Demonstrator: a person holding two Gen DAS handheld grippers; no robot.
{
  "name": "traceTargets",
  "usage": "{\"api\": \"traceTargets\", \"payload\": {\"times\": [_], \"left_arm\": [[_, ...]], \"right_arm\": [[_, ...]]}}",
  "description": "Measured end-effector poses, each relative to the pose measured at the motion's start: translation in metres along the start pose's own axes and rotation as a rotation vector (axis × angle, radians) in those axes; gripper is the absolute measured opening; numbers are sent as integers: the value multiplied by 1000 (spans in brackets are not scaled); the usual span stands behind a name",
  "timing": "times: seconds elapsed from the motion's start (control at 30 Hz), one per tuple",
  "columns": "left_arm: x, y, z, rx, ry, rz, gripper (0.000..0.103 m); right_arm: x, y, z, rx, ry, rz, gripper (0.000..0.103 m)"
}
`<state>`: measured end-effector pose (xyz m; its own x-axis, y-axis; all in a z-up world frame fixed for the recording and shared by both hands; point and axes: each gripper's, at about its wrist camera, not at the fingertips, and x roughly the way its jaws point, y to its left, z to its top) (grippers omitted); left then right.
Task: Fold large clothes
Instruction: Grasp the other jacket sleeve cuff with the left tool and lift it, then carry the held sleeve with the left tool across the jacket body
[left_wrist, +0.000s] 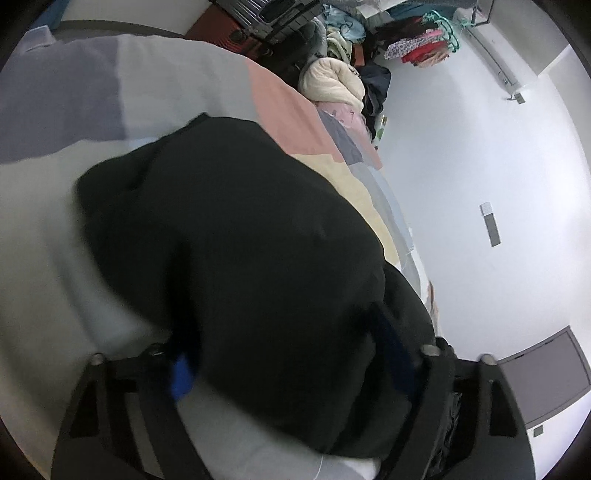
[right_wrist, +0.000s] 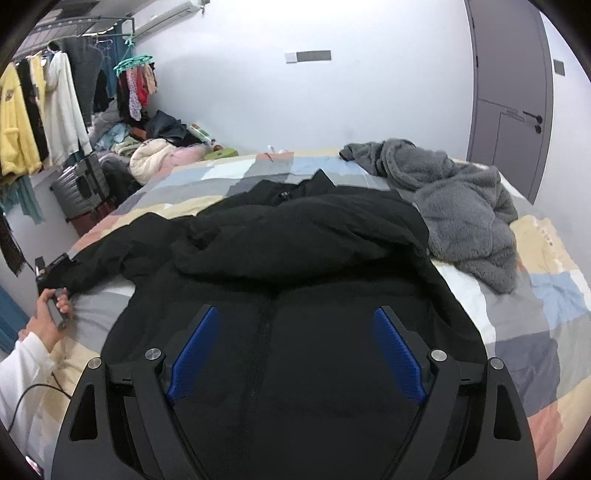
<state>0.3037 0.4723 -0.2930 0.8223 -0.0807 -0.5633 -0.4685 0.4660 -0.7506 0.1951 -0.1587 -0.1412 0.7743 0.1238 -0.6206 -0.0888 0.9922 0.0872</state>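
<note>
At about nine o'clock in the right wrist view, a person's hand (right_wrist: 51, 308) in a white sleeve (right_wrist: 22, 369) grips the handle of the left tongs (right_wrist: 55, 267), which sit at the end of a sleeve of the black jacket (right_wrist: 295, 258). From the left wrist view that sleeve fills the gap between the left tongs (left_wrist: 291, 369); only slivers of the blue pads (left_wrist: 181, 373) show past the dark cloth, and I cannot tell whether they press on it.

The jacket lies spread across the middle of the bed (right_wrist: 535, 332), on a patchwork cover, its collar toward twelve o'clock and its zip running down toward six.

The right tongs (right_wrist: 295, 354) hover over the jacket's front with the blue pads (right_wrist: 399, 354) spread wide and nothing between them.

At two o'clock, a grey fleece garment (right_wrist: 461, 206) lies crumpled just beside the jacket's shoulder. At ten o'clock, past the bed, a suitcase (right_wrist: 81, 188) stands below a rail of hanging clothes (right_wrist: 40, 122).
</note>
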Motion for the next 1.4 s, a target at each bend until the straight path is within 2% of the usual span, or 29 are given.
{"api": "traceTargets", "payload": {"times": [0.07, 0.13, 0.17, 0.23, 0.33, 0.43, 0.5, 0.63, 0.77, 0.9, 1.03, 1.2, 1.4], "left_arm": [[5, -1, 3, 7, 8, 14, 64], [6, -7, 5, 22, 8, 47, 43], [4, -6, 6, 23, 6, 56, 38], [-3, -13, 9, 31, -7, 70, 21], [-17, -30, 17, 90, -52, 121, 8], [-38, -45, 28, 131, -116, 167, 6], [-53, -53, 33, 146, -145, 163, 5], [-81, -89, 24, 282, -195, 200, 5], [-103, -115, 15, 328, -231, 188, 5], [-118, -159, 7, 429, -266, 203, 5], [-131, -211, -9, 544, -278, 196, 5], [-142, -273, -35, 664, -290, 148, 5], [-150, -337, -81, 738, -255, 2, 5]], "right_arm": [[-2, 6, 5, -17, -3, -16, 86], [-5, 9, 7, -22, -11, -28, 90], [-7, 11, 7, -30, -27, -29, 91], [-6, 14, 6, -48, -43, -36, 94], [2, 17, 4, -70, -37, -8, 95], [8, 13, -3, -71, -6, 2, 96], [10, 7, -8, -77, 6, 5, 96], [10, -2, -14, -79, 11, 21, 99], [6, -12, -18, -98, -25, 29, 102], [-1, -30, -25, -113, -69, 25, 102], [-14, -48, -25, -99, -62, 39, 102], [-42, -66, -13, -110, -80, 26, 102], [-69, -84, 14, -119, -131, 2, 103]]}}
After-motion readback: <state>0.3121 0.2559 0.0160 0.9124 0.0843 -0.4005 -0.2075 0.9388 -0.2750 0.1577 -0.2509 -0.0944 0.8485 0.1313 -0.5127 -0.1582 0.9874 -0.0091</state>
